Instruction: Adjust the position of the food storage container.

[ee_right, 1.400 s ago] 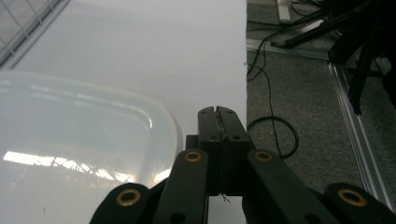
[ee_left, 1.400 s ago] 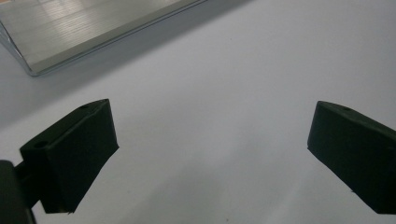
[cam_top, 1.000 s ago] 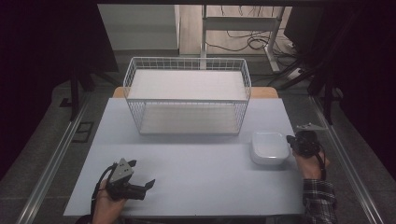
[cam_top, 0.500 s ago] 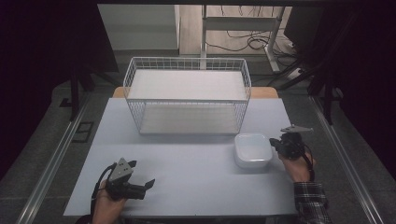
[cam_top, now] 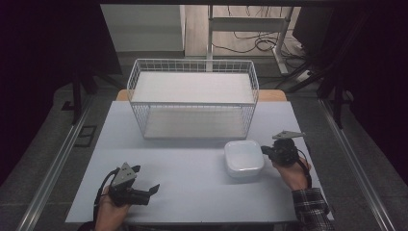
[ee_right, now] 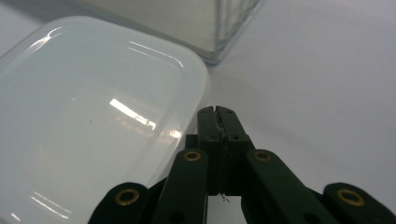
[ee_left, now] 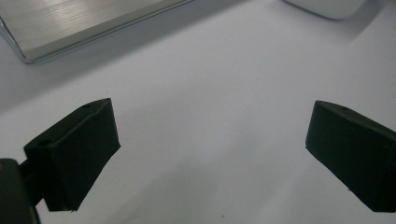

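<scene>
We note the white lidded box (cam_top: 244, 158) has slid left across the table (cam_top: 192, 192), pushed by the right tongs (cam_top: 265, 150), jaws together at its right edge. It now lies just near the wire basket (cam_top: 192, 103), which looks empty. Left tongs (cam_top: 144, 185) rest apart, idle.

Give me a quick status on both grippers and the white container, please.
Left gripper open, idle near table edge. Right gripper shut, fingers against white container edge. Wire basket just beyond, empty.
</scene>
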A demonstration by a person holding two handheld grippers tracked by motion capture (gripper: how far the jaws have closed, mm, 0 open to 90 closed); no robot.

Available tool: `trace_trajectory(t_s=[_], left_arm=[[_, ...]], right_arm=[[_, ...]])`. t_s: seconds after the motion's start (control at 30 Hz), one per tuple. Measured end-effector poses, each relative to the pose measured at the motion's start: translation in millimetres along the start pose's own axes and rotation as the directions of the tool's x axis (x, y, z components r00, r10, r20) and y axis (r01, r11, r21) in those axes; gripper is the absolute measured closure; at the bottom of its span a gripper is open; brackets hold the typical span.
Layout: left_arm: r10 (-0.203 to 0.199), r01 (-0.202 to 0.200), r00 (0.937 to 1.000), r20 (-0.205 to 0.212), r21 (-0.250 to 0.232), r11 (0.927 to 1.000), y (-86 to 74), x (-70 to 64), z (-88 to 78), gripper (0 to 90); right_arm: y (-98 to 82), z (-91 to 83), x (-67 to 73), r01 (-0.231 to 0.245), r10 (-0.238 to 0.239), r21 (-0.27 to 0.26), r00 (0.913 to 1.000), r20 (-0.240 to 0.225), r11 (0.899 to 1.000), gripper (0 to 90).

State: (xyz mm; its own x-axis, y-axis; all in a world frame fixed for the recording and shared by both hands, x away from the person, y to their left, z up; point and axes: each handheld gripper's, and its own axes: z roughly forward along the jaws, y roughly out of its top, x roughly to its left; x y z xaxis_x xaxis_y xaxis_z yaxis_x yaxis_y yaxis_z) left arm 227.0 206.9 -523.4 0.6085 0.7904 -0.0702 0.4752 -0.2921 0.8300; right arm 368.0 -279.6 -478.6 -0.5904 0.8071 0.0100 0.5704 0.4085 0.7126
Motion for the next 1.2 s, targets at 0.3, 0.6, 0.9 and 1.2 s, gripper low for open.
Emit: trace_trajectory(t_s=[0.3,0.6,0.9,1.2], left_arm=[[-0.039,0.040,0.9990,0.019,-0.016,0.9991,0.2,2.3,-1.5,2.0],[-0.047,0.048,0.9987,0.021,-0.017,0.9987,0.3,2.7,-1.2,2.1],[-0.056,0.056,0.9982,0.023,-0.016,0.9983,0.4,3.1,-0.9,2.1],[-0.053,0.054,0.9982,0.027,-0.011,0.9985,0.5,2.7,0.1,2.1]], right_arm=[[7.0,9.4,33.1,0.080,-0.078,0.019,0.9937,-0.080,0.997,88.8],[11.0,17.1,64.2,0.142,-0.136,0.025,0.9780,-0.158,0.990,88.2],[13.6,22.1,90.1,0.182,-0.174,0.015,0.9606,-0.217,0.983,88.0],[15.8,28.5,109.9,0.204,-0.199,-0.004,0.9482,-0.248,0.979,86.9]])
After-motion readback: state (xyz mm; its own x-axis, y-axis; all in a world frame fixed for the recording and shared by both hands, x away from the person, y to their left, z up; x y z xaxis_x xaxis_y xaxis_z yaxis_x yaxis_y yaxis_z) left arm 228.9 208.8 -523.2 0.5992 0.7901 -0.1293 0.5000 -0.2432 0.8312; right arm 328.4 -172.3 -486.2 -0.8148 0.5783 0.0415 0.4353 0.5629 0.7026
